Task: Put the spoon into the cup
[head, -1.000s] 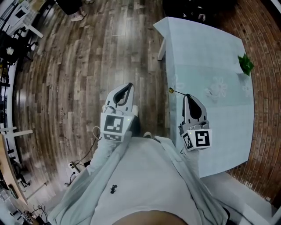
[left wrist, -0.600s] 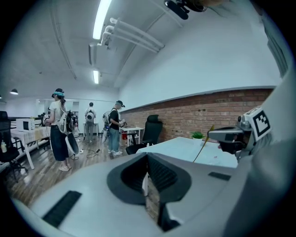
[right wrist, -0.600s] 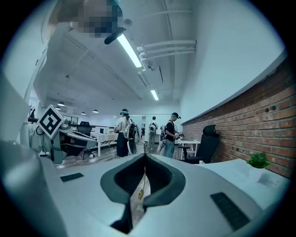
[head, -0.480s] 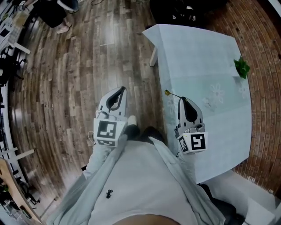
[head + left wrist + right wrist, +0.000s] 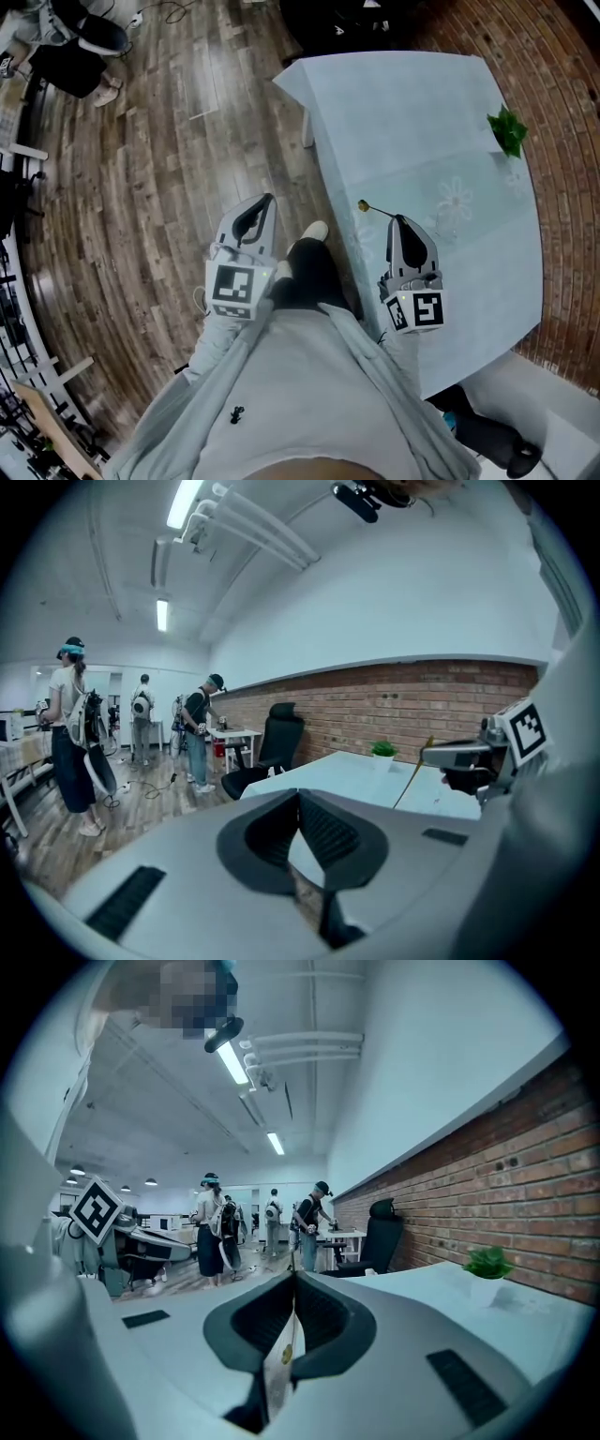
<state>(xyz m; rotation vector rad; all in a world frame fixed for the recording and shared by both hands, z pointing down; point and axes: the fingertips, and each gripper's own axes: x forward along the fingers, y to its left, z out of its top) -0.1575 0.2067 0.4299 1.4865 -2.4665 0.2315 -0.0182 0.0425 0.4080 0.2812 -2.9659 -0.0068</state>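
While the clenched left hand-held gripper [image 5: 269, 199] points forward, the right one [image 5: 399, 220] seemingly pinches the spoon [image 5: 377, 209].

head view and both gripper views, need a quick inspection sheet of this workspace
surface: table with a pale flower-print cloth
job's things: spoon in the right tool; cup nothing seen
clutter: small potted plant at the table's edge by the brick wall
grippers: right tool shut on the spoon, over the table edge; left tool shut, empty, over the wooden floor
cables: one loose cable on the floor, away from the table
surroundings: office chair, several people standing beyond
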